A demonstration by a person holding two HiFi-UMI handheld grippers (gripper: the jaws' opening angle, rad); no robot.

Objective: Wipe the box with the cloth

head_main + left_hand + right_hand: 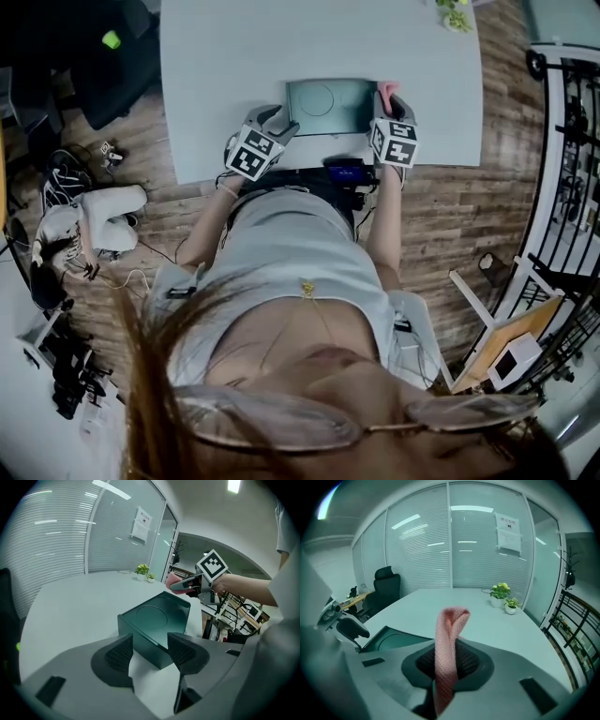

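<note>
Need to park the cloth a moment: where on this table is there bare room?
The table is bare beyond the box up to the plants, and left of the box. Crowded: the near edge, where the left gripper and right gripper, holding the cloth, flank the box.

The person is wearing a pale grey short-sleeved top (291, 246), a small gold pendant (307, 289) and thin-rimmed glasses (281, 424). The left gripper (281, 120) and right gripper (395, 99) are showing grey moulded shells with dark cross-hatched pads (121, 654), each carrying a cube (255, 153) of black-and-white square markers.
</note>
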